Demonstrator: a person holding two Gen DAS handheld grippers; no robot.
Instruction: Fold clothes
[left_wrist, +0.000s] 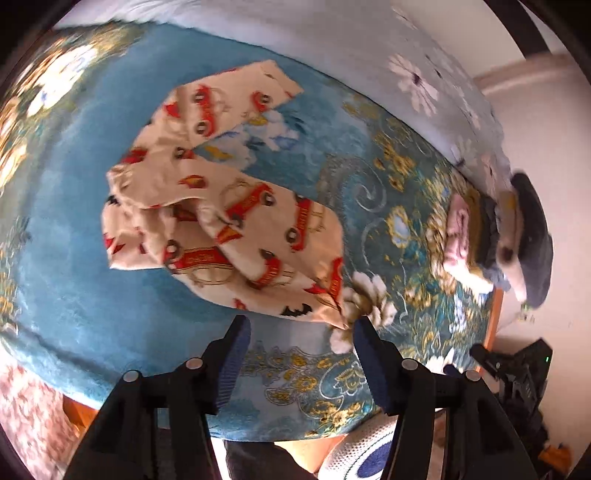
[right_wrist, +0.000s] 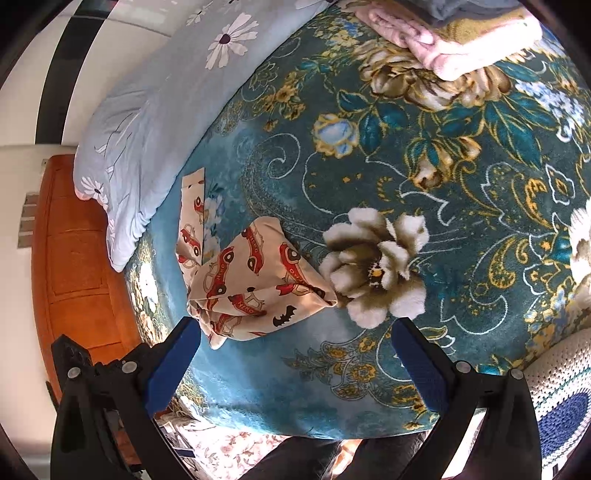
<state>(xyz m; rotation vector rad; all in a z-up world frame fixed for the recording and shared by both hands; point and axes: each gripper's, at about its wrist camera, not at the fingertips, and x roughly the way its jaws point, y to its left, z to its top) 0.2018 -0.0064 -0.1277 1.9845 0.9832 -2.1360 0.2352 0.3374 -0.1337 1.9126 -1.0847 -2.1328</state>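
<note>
A cream pair of small trousers printed with red cars (left_wrist: 225, 218) lies rumpled on the teal flowered blanket (left_wrist: 388, 206), one leg stretched away and the other bunched over itself. My left gripper (left_wrist: 301, 325) hovers open just short of its near hem, nothing between the blue pads. In the right wrist view the same trousers (right_wrist: 251, 280) lie ahead and to the left. My right gripper (right_wrist: 295, 328) is open wide, its left pad (right_wrist: 173, 365) near the garment's lower corner without touching it.
A stack of folded clothes, pink and olive (right_wrist: 454, 40), sits at the blanket's far right end (left_wrist: 469, 236). A pale blue daisy-print duvet (right_wrist: 147, 110) lines the far side. An orange wooden headboard (right_wrist: 77, 258) stands at the left. A crocheted white and blue sleeve (right_wrist: 561, 402) shows near the edge.
</note>
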